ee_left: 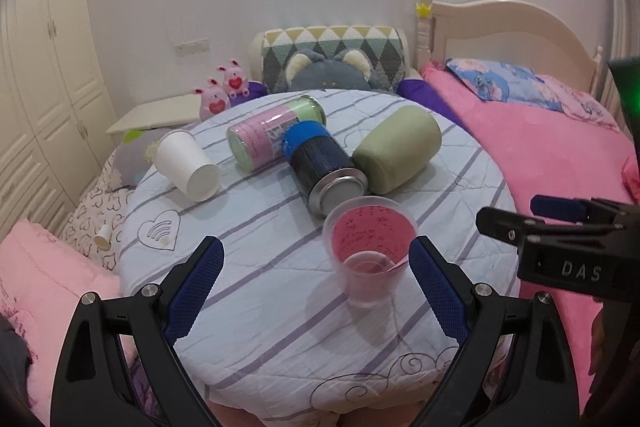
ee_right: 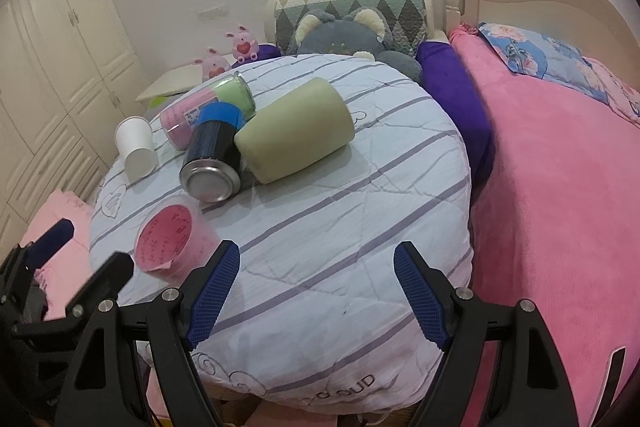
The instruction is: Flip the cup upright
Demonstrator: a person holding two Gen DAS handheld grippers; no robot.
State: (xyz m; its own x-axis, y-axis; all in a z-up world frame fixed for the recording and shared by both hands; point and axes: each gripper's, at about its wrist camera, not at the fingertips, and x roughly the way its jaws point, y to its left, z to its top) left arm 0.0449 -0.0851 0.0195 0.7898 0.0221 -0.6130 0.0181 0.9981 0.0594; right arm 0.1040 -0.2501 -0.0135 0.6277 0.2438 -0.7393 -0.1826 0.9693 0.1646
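A clear plastic cup (ee_left: 370, 253) with a pink paper inside stands upright on the round quilted table (ee_left: 256, 267); it also shows in the right wrist view (ee_right: 172, 245). My left gripper (ee_left: 316, 283) is open, its right finger (ee_left: 434, 287) just beside the cup, the cup between the fingers near the tips. My right gripper (ee_right: 316, 291) is open and empty over the table's front, right of the cup. A white paper cup (ee_left: 188, 165) lies on its side at the far left; it shows in the right wrist view too (ee_right: 136, 147).
A dark spray can with a blue cap (ee_left: 324, 167), a pink and green can (ee_left: 276, 133) and an olive green cup (ee_left: 396, 151) lie on their sides behind the clear cup. A pink bed (ee_right: 560, 187) is at the right, wardrobes (ee_left: 40, 87) at the left.
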